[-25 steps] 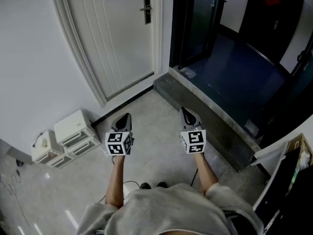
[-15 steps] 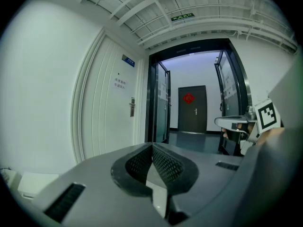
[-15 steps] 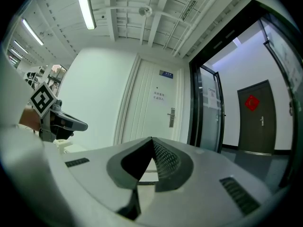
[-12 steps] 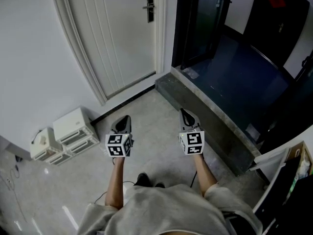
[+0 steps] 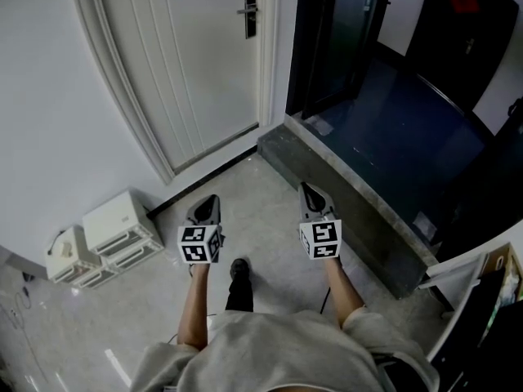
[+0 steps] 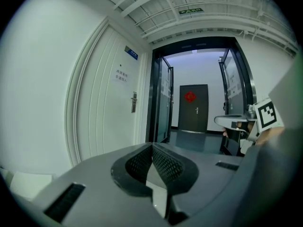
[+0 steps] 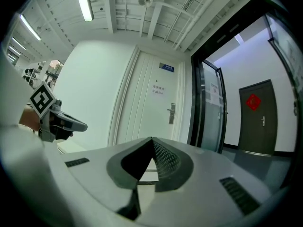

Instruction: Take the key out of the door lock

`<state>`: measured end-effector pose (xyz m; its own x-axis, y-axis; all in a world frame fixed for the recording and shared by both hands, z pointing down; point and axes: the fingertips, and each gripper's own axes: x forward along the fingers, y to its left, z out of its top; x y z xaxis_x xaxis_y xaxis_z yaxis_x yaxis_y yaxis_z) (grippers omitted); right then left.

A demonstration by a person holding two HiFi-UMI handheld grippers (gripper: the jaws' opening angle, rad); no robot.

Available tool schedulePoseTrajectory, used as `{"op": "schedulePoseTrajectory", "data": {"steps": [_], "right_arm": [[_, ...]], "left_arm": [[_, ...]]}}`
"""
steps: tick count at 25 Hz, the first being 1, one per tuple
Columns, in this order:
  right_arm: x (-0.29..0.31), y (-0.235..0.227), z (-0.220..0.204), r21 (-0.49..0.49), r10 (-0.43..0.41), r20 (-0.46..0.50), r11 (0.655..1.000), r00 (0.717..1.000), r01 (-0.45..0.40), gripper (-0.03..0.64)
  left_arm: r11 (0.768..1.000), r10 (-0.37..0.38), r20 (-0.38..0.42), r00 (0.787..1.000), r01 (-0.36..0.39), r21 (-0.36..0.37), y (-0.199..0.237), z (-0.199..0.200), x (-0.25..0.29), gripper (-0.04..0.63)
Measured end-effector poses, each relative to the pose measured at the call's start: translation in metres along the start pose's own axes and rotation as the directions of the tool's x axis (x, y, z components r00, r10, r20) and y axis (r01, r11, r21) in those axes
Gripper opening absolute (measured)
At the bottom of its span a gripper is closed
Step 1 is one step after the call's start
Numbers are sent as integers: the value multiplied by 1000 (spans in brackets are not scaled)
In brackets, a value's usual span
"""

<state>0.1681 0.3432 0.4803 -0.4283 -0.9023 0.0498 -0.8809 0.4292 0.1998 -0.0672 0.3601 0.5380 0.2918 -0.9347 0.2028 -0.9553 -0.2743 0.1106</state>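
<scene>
A white door (image 5: 208, 64) stands ahead on the left, its dark lock plate with handle (image 5: 249, 12) near the top edge of the head view. The same lock plate (image 6: 134, 101) shows in the left gripper view and, as the lock plate (image 7: 172, 113), in the right gripper view. No key can be made out at this distance. My left gripper (image 5: 206, 204) and right gripper (image 5: 312, 194) are held side by side well short of the door, both shut with tips together and nothing between them.
White boxes (image 5: 106, 235) sit against the wall at the left. A grey stone threshold (image 5: 351, 211) runs diagonally on the right before a dark glass doorway (image 5: 343, 31). A dark door with a red ornament (image 6: 193, 108) stands beyond. The person's shoe (image 5: 239, 272) steps forward between the arms.
The view has drifted slightly toward the door; the boxes slid left and down. A foot has stepped forward between the arms. Both grippers stay shut, side by side.
</scene>
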Motion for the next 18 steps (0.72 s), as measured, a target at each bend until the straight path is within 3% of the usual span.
{"op": "schedulePoseTrajectory", "data": {"steps": [18], "right_arm": [[267, -28, 36, -32, -89, -23, 996, 996, 88, 23]], "left_arm": [[992, -127, 28, 992, 126, 20, 153, 98, 227, 18]]}}
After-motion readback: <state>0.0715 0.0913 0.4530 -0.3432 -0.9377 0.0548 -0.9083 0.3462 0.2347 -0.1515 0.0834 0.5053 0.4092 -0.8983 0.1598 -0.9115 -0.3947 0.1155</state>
